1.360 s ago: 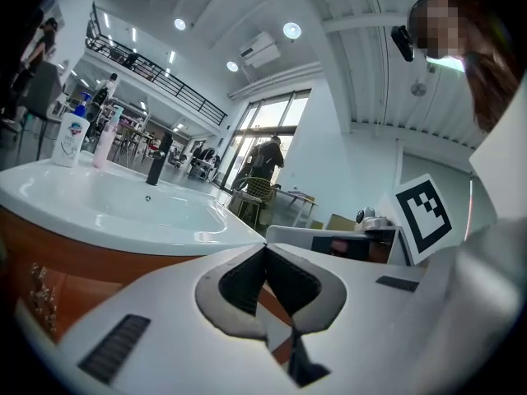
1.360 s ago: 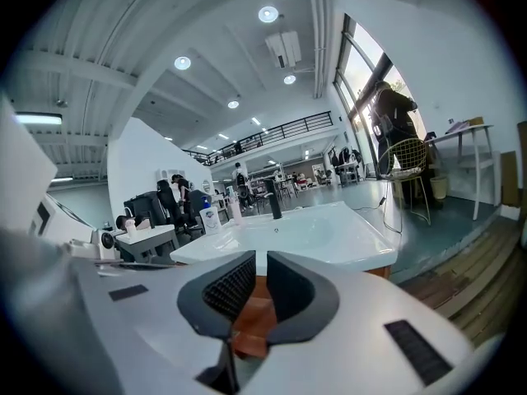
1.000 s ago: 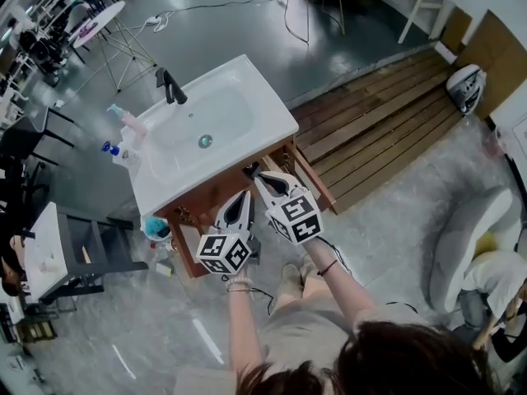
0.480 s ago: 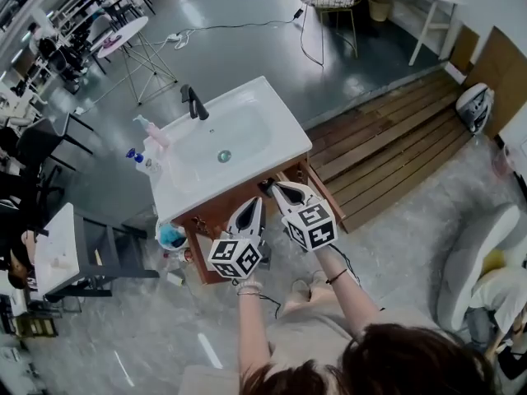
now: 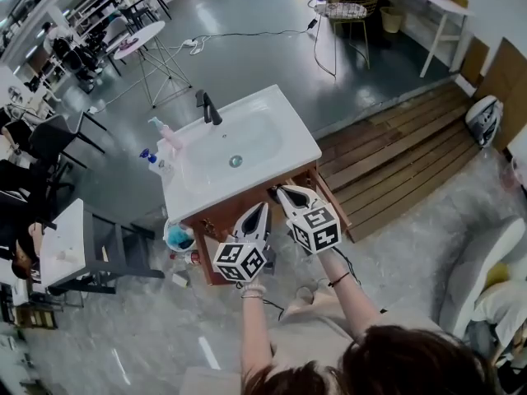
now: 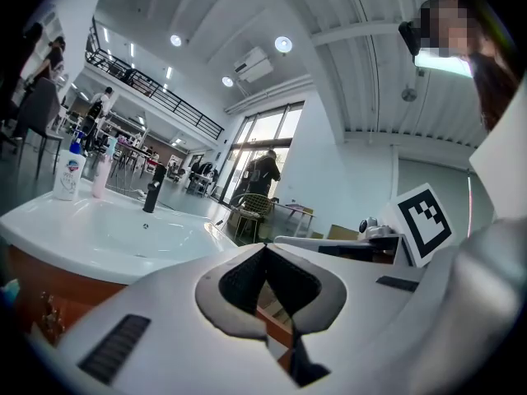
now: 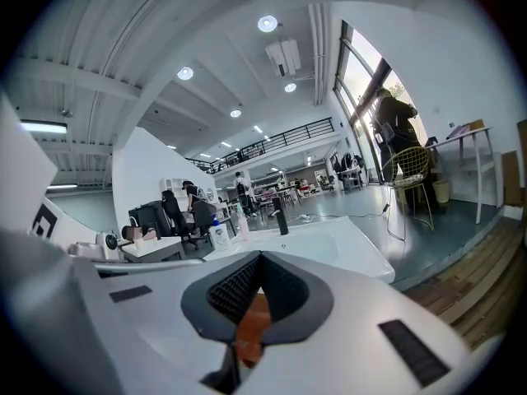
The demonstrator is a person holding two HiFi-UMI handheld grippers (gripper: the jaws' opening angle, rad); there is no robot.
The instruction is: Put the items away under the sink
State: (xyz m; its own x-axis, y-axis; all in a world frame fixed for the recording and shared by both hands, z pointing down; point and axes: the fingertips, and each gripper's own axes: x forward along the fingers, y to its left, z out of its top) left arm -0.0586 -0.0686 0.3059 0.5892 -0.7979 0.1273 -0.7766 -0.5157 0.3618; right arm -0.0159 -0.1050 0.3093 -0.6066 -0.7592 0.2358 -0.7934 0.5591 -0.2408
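The left tongs (image 5: 258, 211) and the right tongs (image 5: 282, 192) are both pressed together and carry nothing; they hang before the cabinet (image 5: 221, 214), I judge between two pickings. Two bottles, one pink (image 5: 170, 135) and one blue-capped (image 5: 152, 159), stand on the sink (image 5: 247, 186) rim; about three small items (image 5: 179, 237) lie on the floor (image 5: 148, 319) beside it, not yet stored.

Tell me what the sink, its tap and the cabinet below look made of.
Sink: white and glossy with light reflections; probably ceramic.
Tap: matte black, thin and rigid; likely coated metal.
Cabinet: flat reddish-brown panels; wood or wood-look board, the grain too small to tell.
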